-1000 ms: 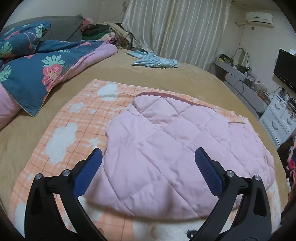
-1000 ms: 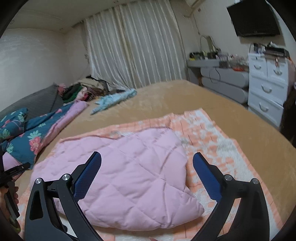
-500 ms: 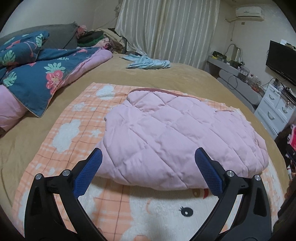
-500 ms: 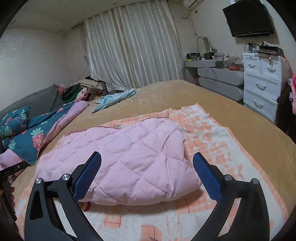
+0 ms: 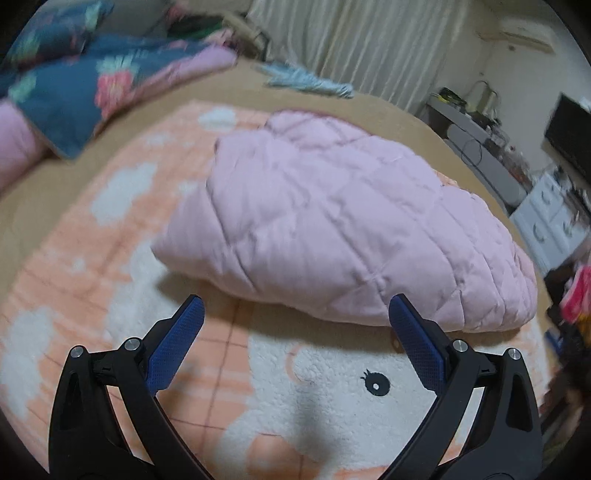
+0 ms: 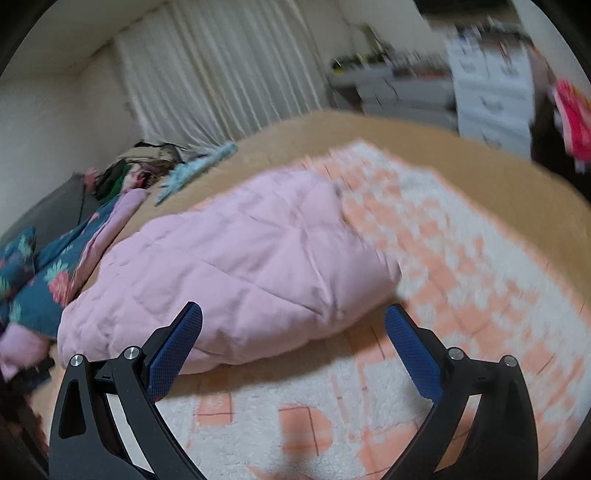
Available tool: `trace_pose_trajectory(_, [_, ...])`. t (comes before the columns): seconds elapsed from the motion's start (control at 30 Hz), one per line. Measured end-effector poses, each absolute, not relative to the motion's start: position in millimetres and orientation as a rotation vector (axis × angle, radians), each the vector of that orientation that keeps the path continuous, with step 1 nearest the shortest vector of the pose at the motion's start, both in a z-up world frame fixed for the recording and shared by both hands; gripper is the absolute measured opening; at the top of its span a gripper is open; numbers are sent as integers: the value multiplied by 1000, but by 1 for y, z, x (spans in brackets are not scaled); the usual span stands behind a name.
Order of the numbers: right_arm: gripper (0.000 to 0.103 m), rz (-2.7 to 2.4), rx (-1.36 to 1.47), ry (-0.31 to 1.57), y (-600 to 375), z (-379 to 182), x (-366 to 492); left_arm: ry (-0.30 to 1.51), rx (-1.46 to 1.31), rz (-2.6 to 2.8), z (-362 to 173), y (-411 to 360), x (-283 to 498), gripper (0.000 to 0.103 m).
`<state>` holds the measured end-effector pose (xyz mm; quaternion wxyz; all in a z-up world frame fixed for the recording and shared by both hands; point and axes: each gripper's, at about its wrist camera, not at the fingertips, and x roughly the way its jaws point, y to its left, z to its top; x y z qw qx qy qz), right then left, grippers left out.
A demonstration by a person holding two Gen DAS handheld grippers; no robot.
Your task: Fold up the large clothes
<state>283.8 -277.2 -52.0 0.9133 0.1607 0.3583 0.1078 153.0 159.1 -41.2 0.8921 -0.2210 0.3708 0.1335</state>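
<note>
Left wrist view, cartoon eye on blanket [image 5: 375,386], both grippers' fingers spread, empty, near folded pink jacket [image 5: 332,229], right view blurrier.

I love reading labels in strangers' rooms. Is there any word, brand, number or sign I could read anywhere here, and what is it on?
None can be read.
Orange and white blanket: cartoon face, no lettering.
Pink quilted garment: no label showing.
Air conditioner, white drawers: too blurred.

A wide bed [image 5: 388,110] with a tan cover carries an orange-and-white checked blanket [image 5: 110,229], a blue floral quilt [image 5: 92,81] by the head, a light-blue garment [image 5: 306,79] and piled clothes [image 6: 144,162].
</note>
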Motion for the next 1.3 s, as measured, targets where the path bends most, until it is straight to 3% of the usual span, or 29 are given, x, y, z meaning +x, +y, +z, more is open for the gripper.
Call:
trace_pose_trajectory(0.47, [99,254,494,854,-281,-86,326,738,-937,267,-89,217,186,93])
trace_pose_trajectory(1.03, [99,339,656,925,-270,-119,386,692,-1006,307,-121,223,229,95])
trace_pose_trajectory(1.1, [96,347,655,916,-267,-119,387,694,-984,309,-120,223,233,95])
trace_pose_trajectory(1.23, [65,376,611,869,-258,-110,386,681,-915,316,-114,219,236,95])
trace_pose_trajectory(1.3, [57,382,554,841,-251,-102,385,673,-902,321,-113,217,236,95])
